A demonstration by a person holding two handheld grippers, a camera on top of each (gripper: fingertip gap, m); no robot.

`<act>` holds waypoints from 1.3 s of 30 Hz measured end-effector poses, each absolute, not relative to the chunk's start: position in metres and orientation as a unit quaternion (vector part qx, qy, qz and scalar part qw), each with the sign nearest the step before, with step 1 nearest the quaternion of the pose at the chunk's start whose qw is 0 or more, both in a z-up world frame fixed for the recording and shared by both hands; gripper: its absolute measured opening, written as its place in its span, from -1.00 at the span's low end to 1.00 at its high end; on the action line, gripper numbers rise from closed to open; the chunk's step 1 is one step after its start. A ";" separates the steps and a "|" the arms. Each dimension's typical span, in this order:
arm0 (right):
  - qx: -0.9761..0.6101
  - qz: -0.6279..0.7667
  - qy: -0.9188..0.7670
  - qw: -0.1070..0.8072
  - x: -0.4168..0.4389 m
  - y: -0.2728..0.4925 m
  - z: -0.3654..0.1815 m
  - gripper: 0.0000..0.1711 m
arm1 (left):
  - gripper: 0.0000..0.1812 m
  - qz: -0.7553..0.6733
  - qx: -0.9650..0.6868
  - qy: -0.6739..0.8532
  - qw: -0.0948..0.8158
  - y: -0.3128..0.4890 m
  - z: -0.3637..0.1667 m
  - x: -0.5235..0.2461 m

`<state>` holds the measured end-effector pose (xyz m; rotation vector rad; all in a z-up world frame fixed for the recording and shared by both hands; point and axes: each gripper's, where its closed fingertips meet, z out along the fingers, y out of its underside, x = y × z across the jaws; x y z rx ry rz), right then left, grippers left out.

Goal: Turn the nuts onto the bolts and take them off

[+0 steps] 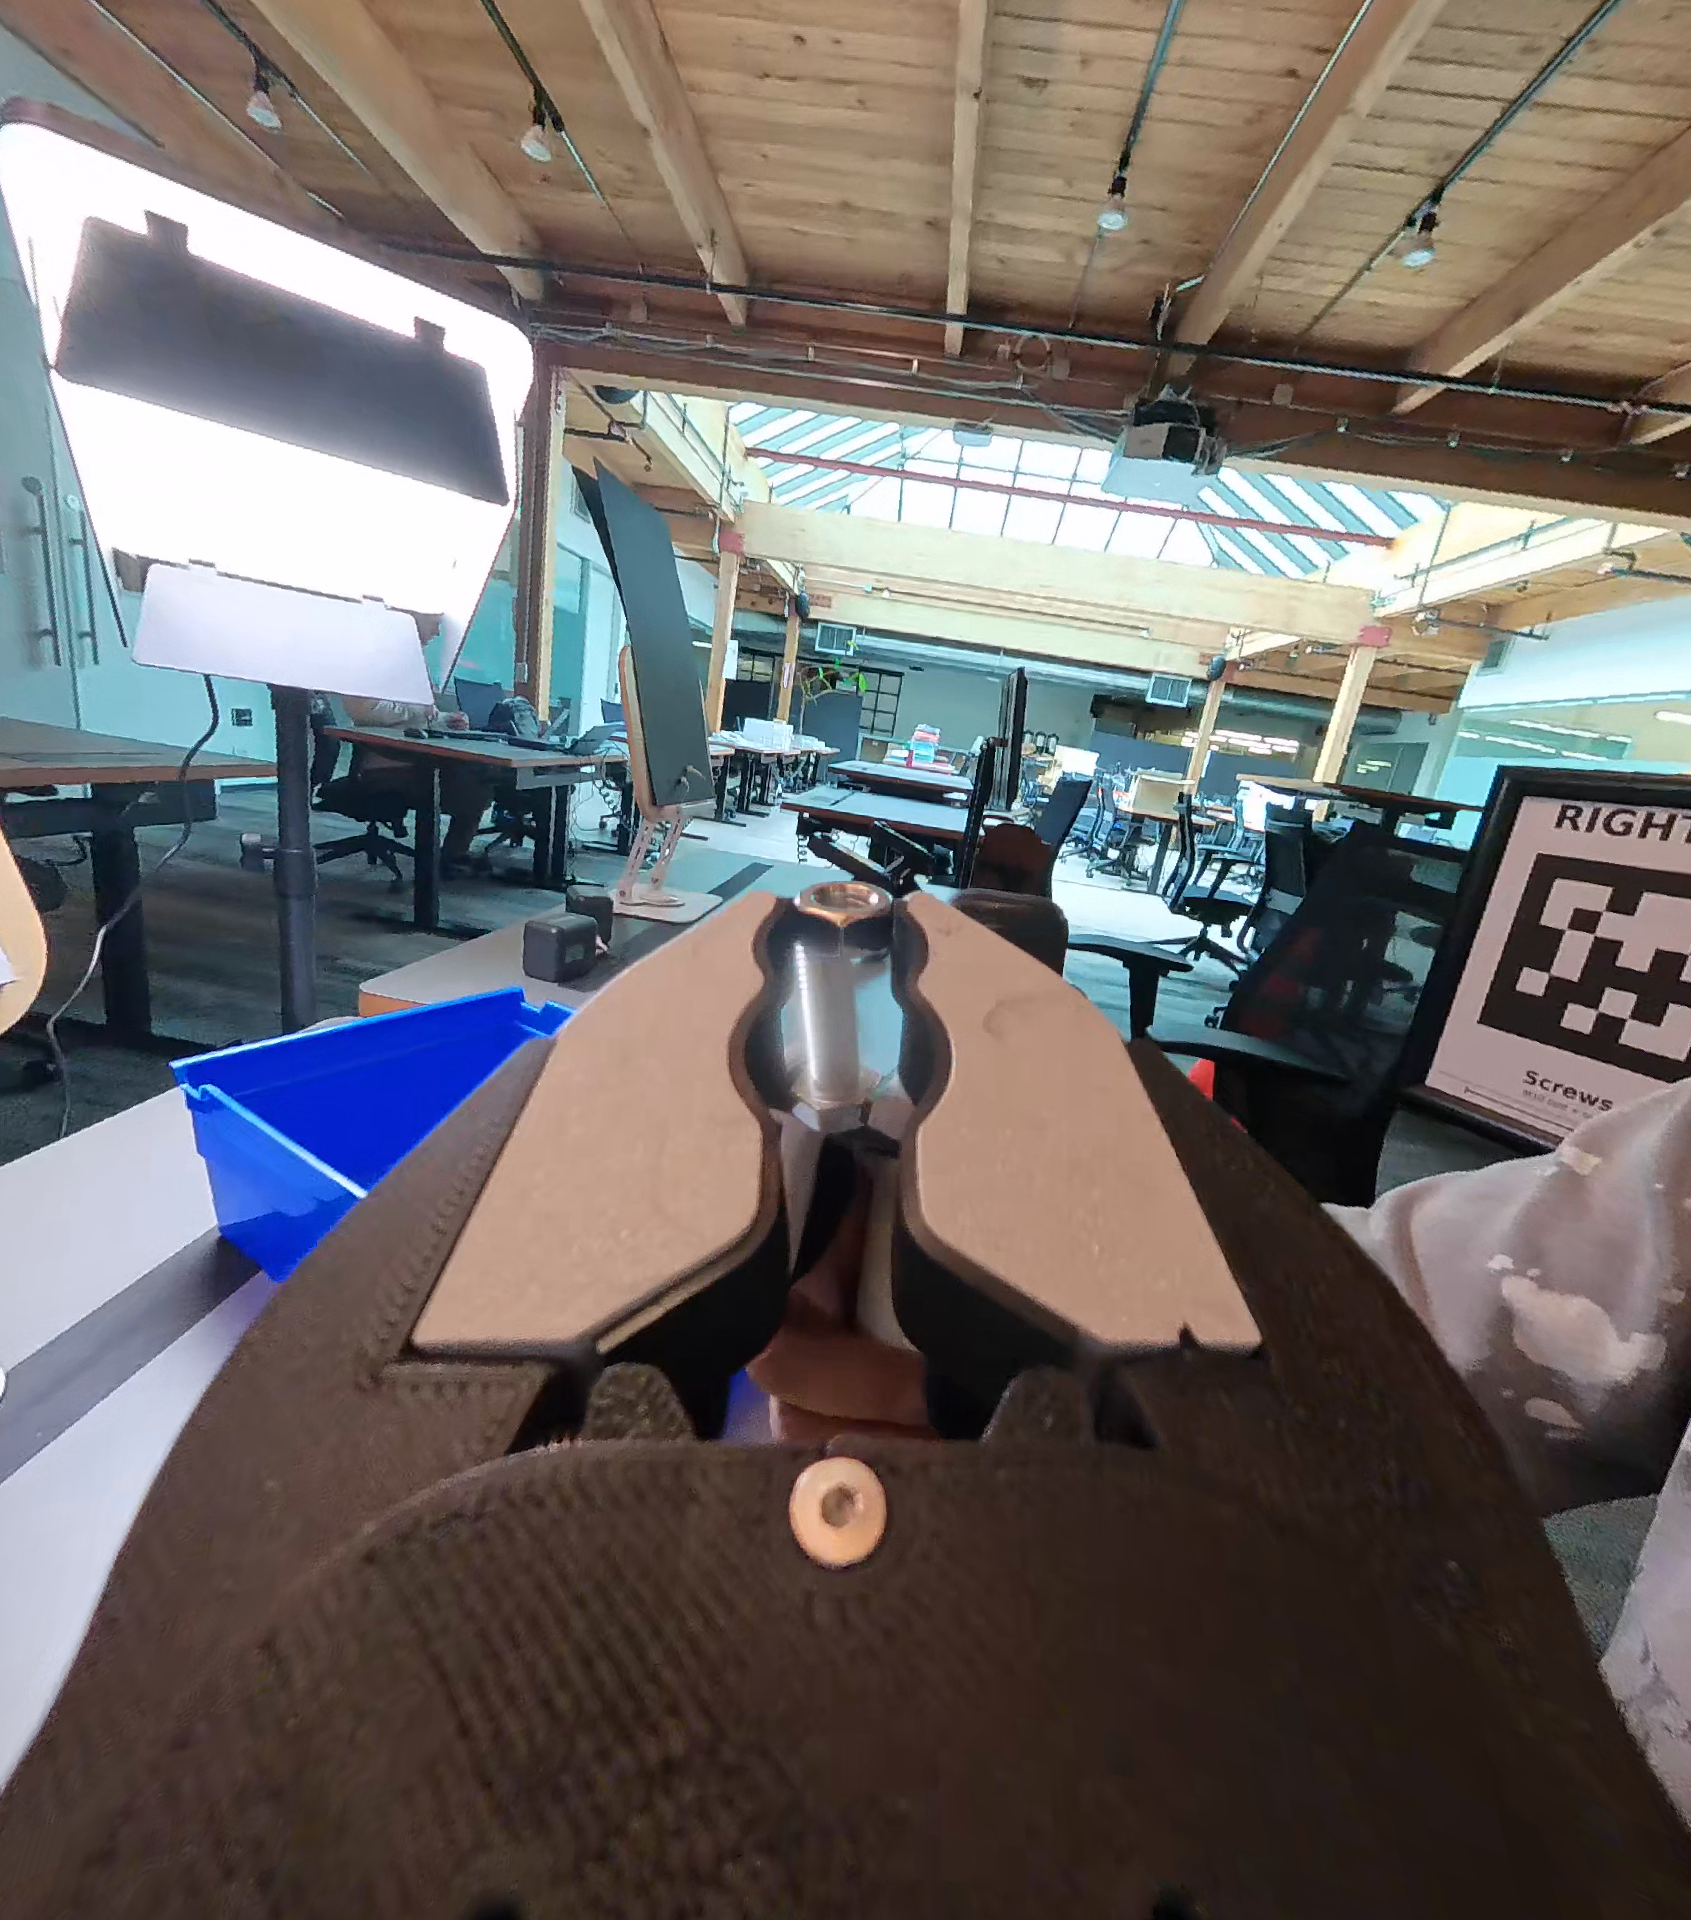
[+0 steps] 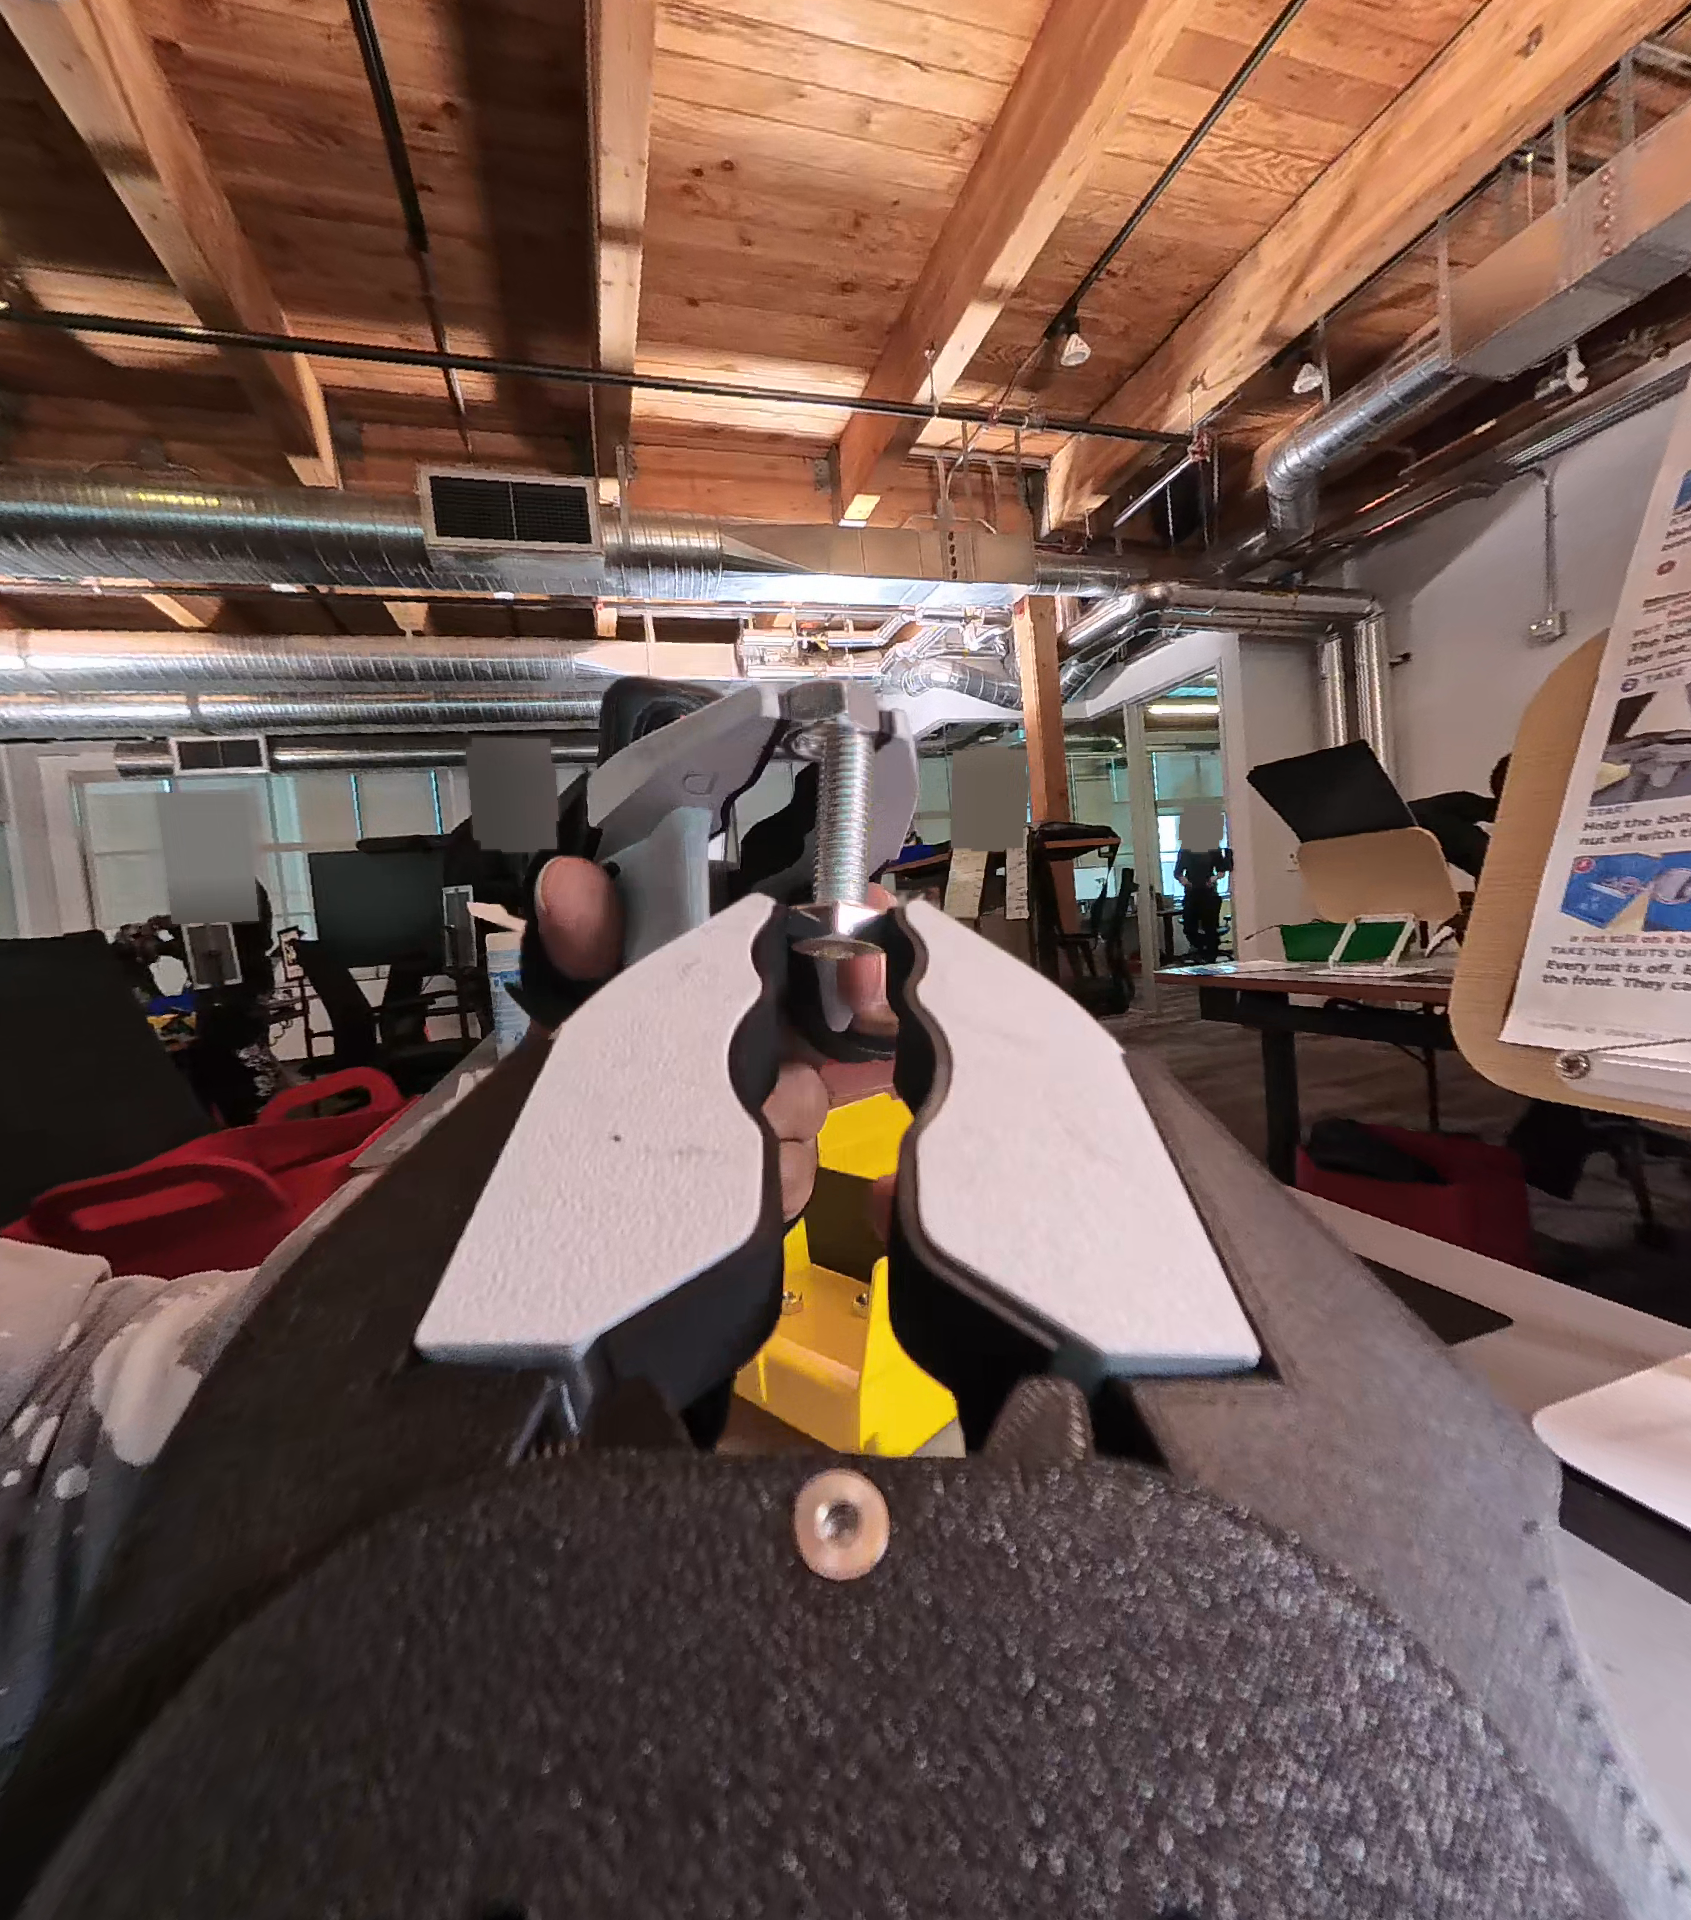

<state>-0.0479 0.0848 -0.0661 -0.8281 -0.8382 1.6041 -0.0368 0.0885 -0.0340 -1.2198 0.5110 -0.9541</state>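
Observation:
Both grippers are raised and point up towards the ceiling. My left gripper (image 1: 841,920) is shut on the hex head of a silver bolt (image 1: 815,1008), whose shaft runs back between its fingers. In the right wrist view the left gripper (image 2: 825,717) holds the bolt (image 2: 839,821) hanging downwards. My right gripper (image 2: 836,930) is shut on a nut (image 2: 836,916) near the bolt's lower end. The shaft's tip pokes just through the nut. The nut also shows in the left wrist view (image 1: 830,1107). A gloved hand (image 2: 571,914) holds the left gripper.
A blue bin (image 1: 321,1101) sits on the grey table at the left. A yellow bin (image 2: 841,1351) lies below the right gripper. A framed marker sign (image 1: 1630,956) stands at the right, and an instruction sheet on a stand (image 2: 1672,779) stands nearby. Red bins (image 2: 197,1184) are at the left. The tips of both grippers are at nearly the same place.

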 end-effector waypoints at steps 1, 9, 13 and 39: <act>-0.350 0.672 -0.359 0.544 -0.049 0.084 -0.067 -0.79 | -0.80 -0.422 -0.548 0.229 0.685 0.089 -0.035 -0.037; -0.337 0.658 -0.375 0.560 -0.046 0.082 -0.064 -0.79 | -0.80 -0.435 -0.544 0.232 0.679 0.087 -0.034 -0.035; -0.338 0.650 -0.388 0.558 -0.049 0.079 -0.067 -0.79 | -0.80 -0.444 -0.550 0.241 0.665 0.085 -0.036 -0.030; -0.364 0.618 -0.452 0.531 -0.060 0.074 -0.084 -0.79 | -0.81 -0.379 -0.613 0.316 0.618 0.080 -0.051 -0.039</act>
